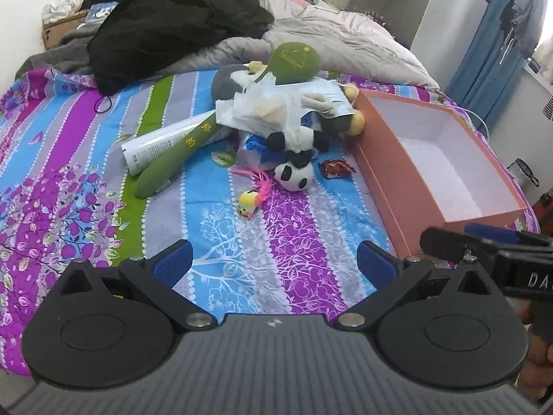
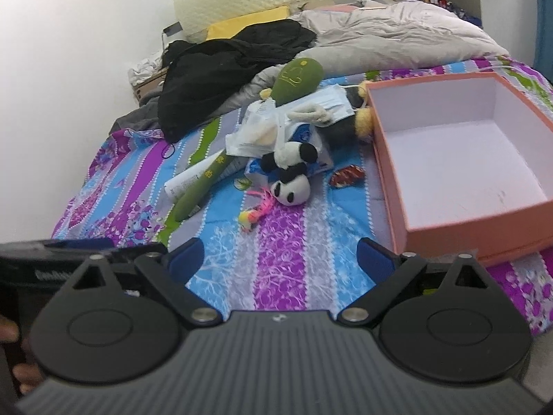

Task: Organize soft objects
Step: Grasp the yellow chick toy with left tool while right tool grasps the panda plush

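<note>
the left claw hangs with its blue pads spread wide and nothing between them, only the striped bedspread showing through the gap. the right claw is likewise released and empty, and pointed down at the same patch of bed.

ahead of both lies the heap of soft things: a small panda toy at the near edge, head toward the claws, a tiny yellow toy with pink feathers just in front of it, a long green plush leaning across a white tube, and a bigger grey and white plush under crumpled plastic bags and a blue face mask. a red sweet wrapper sits between the panda and the pink box, which is open, empty and just right of the heap.

my reading is that the first pick is only being lined up. the panda looks the easiest start: it is loose, on the near side and close to the box. i'd have the right claw straddle its round head and pinch the stuffing, not an ear, then lift clear of the bags before swinging over the box wall.

the bed is soft and rumpled, so pressing down will sink. behind are a black garment, a grey quilt, a padded headboard and a white wall.
</note>
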`<action>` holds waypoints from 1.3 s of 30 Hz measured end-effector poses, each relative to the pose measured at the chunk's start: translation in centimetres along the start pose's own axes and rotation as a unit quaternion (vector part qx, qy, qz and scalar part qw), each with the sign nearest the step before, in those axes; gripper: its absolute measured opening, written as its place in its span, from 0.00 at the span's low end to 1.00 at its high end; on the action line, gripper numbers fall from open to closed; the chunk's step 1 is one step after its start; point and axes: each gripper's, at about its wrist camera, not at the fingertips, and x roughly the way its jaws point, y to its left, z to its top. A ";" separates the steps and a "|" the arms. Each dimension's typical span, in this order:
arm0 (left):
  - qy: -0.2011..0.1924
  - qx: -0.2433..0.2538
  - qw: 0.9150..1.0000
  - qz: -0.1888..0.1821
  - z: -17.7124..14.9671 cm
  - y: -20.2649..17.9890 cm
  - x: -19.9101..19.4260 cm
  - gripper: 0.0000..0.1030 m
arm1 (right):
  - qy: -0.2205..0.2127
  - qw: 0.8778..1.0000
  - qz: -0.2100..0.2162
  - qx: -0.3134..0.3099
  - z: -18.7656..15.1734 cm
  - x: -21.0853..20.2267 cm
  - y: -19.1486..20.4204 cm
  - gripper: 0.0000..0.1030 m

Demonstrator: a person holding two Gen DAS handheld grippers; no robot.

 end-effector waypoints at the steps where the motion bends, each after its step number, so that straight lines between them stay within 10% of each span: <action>1: 0.002 -0.003 1.000 -0.005 0.0 0.3 0.5 0.95 | 0.001 1.000 -0.002 -0.002 0.2 0.4 0.1 0.86; 4: 0.011 -0.011 1.000 -0.012 0.1 1.0 2.1 0.90 | 0.007 1.000 -0.001 -0.005 0.9 2.1 0.2 0.74; 19: 0.049 -0.019 0.999 -0.006 1.6 4.5 12.6 0.66 | 0.038 0.999 0.008 0.005 2.9 13.2 -1.7 0.74; 39: 0.084 -0.007 0.996 -0.026 4.0 5.6 23.2 0.59 | 0.080 0.996 0.027 0.024 5.7 25.8 -3.8 0.74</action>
